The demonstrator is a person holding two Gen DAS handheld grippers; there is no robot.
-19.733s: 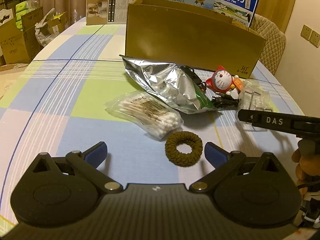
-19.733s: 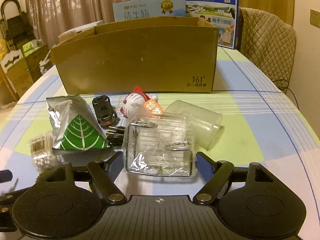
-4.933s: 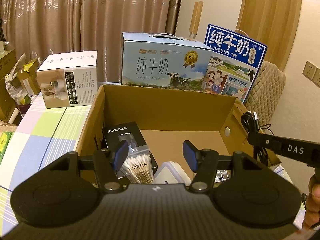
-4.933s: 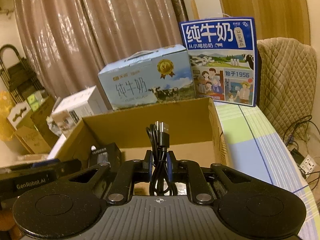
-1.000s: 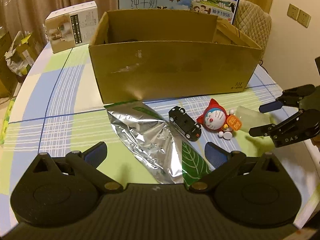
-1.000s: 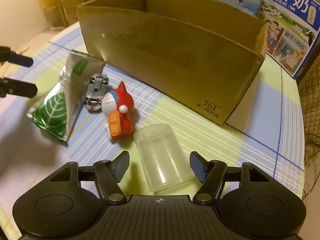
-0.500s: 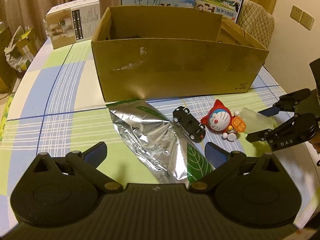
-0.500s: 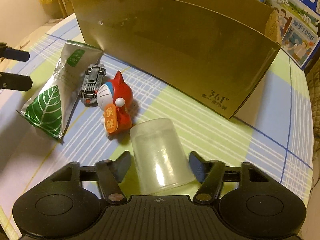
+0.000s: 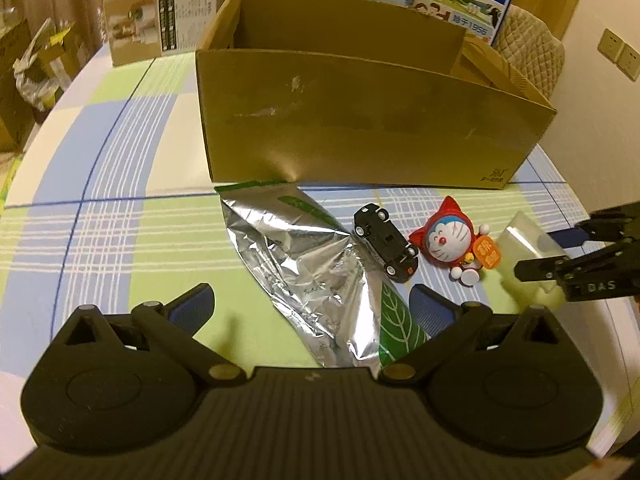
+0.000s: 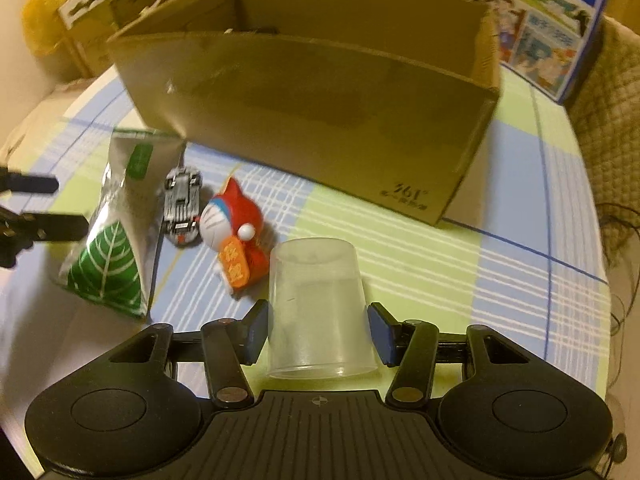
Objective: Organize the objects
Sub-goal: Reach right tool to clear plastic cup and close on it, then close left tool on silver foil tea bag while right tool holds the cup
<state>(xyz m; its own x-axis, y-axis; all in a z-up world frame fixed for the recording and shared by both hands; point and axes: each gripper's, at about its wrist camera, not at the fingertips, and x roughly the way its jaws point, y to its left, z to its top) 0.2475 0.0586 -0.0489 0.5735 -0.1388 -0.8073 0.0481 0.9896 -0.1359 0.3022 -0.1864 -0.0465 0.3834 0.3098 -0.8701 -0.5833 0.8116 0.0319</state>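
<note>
Since a second ago the right hand-held gripper has narrowed onto the cup, now clamped between its pads at 6 o'clock of the box. Left hand-held gripper hovers spread over the foil bag. Boxing the cup looks next.

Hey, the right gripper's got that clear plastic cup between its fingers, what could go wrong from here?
1. The clear cup is thin, smooth and tapered, and the right gripper grips it near the wide rim; it may slip out or buckle.
2. The red cat figurine sits right against the cup's far end, so lifting carelessly could knock it into the toy car.
3. The cardboard box has a tall front wall; a low carry could catch the cup on it.
</note>
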